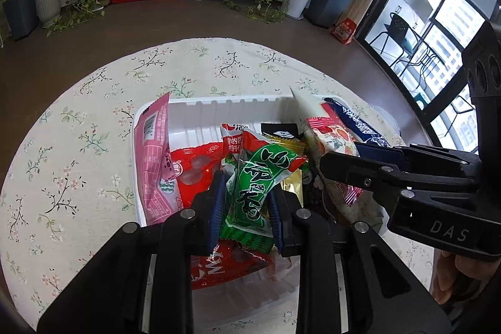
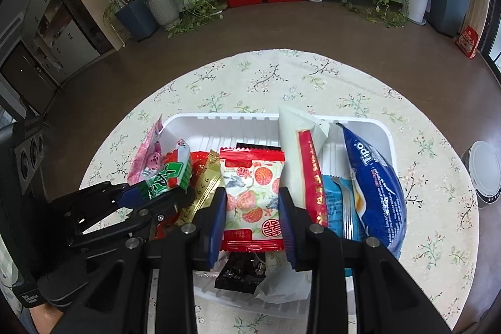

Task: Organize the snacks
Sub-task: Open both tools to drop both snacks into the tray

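White ribbed plastic tray (image 2: 225,122) full of glossy crinkled snack packets. Left gripper (image 1: 247,202) pinches green packet (image 1: 253,187); right gripper (image 2: 252,208) clamps strawberry-print packet (image 2: 252,196) above tray.

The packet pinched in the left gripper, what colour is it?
The packet is green with white lettering and a red edge, clearest in the left wrist view.

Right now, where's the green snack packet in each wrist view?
Left wrist view: green packet at lower centre, pinched in the left claw, over the white tray.
Right wrist view: same packet at left of centre, in the left claw coming in from the left edge.
Shared landmark: the pink packet leaning at the tray's left end.
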`<state>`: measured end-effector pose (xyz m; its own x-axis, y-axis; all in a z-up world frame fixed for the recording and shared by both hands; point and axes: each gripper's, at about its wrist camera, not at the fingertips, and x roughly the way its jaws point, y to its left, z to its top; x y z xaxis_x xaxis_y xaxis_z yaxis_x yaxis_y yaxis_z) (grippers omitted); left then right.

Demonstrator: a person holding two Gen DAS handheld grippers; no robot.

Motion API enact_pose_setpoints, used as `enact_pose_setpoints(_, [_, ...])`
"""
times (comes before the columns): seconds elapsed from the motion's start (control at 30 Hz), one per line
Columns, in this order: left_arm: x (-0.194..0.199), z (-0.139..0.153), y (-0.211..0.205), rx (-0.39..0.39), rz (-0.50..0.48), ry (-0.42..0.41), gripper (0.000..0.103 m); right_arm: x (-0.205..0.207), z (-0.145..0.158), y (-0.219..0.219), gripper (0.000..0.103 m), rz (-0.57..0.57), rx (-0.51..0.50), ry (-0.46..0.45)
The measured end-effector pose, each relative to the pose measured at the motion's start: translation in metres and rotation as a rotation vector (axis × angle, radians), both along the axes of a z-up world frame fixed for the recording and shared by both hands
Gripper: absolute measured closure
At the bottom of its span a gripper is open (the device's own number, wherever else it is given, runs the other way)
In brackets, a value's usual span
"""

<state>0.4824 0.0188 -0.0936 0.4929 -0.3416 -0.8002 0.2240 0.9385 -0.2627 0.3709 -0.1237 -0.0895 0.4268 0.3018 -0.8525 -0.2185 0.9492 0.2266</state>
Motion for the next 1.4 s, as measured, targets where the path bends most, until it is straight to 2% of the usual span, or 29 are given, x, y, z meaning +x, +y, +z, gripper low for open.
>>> enact_pose_setpoints(0.4, [0.011, -0.004, -0.019, 0.038, -0.003, -0.001, 0.077, 0.005, -0.012, 0.003, 0.064, -0.003, -0.006, 0.027])
enact_pose_setpoints(0.7, [0.01, -0.005, -0.019, 0.046, -0.005, -0.001, 0.075, 0.006, -0.008, -0.001, 0.064, -0.015, 0.01, 0.018])
enact_pose_setpoints(0.77, [0.01, -0.004, -0.018, 0.044, -0.002, -0.005, 0.071, 0.005, -0.006, -0.003, 0.064, -0.019, 0.012, 0.014])
enact_pose_setpoints(0.83, [0.01, -0.004, -0.016, 0.052, 0.006, -0.005, 0.057, 0.004, -0.006, -0.004, 0.064, -0.024, 0.011, 0.012])
enact_pose_setpoints(0.87, [0.01, -0.004, -0.016, 0.045, 0.004, -0.006, 0.055, 0.004, -0.005, -0.005, 0.063, -0.029, 0.014, 0.009])
enact_pose_setpoints(1.17, [0.003, -0.001, -0.017, 0.046, -0.001, -0.025, 0.054, -0.001, 0.005, -0.008, 0.062, -0.03, 0.02, -0.01])
enact_pose_setpoints(1.3, [-0.001, 0.0, -0.014, 0.037, 0.001, -0.034, 0.054, -0.005, 0.011, -0.011, 0.056, -0.036, 0.028, -0.023])
enact_pose_setpoints(1.4, [-0.008, 0.005, -0.015, 0.033, -0.003, -0.049, 0.045, -0.009, 0.015, -0.015, 0.045, -0.052, 0.049, -0.027])
